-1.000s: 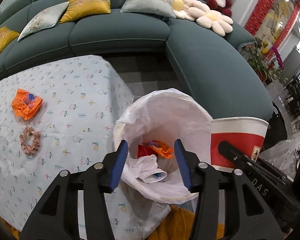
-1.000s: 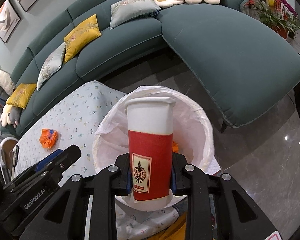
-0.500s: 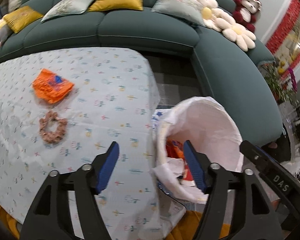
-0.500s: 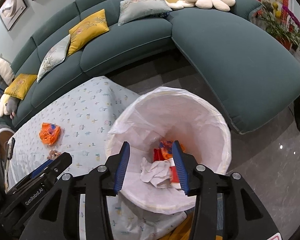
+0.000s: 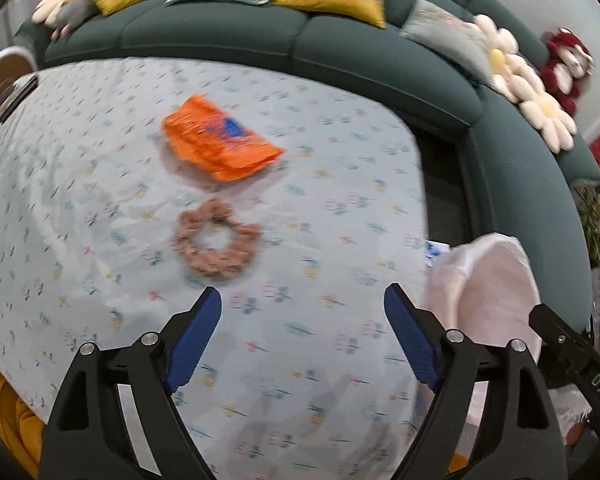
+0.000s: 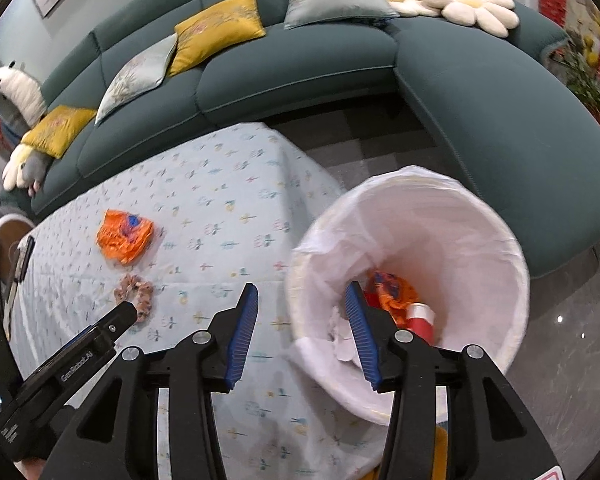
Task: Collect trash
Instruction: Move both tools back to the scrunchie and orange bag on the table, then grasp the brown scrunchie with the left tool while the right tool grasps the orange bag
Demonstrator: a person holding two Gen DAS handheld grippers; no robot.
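An orange snack wrapper (image 5: 216, 144) lies on the floral tablecloth (image 5: 80, 184), with a pink scrunchie (image 5: 216, 238) just in front of it. My left gripper (image 5: 302, 320) is open and empty above the cloth, a little short of the scrunchie. My right gripper (image 6: 302, 320) is open and empty at the near rim of the white-lined trash bin (image 6: 452, 208). Inside the bin lie a red-and-white paper cup (image 6: 420, 320), an orange wrapper (image 6: 396, 290) and white tissue (image 6: 342, 340). The wrapper (image 6: 124, 236) and scrunchie (image 6: 136, 290) also show in the right wrist view.
A teal sectional sofa (image 6: 340, 60) with yellow and grey cushions curves behind the table. The bin (image 5: 496, 280) stands off the table's right edge. A dark flat device (image 6: 18, 272) lies at the table's far left. Grey tiled floor (image 6: 572, 360) lies right of the bin.
My right gripper opened and dropped the red paper cup into the bin. My left gripper swung left from over the bin to above the table, toward the scrunchie and wrapper.
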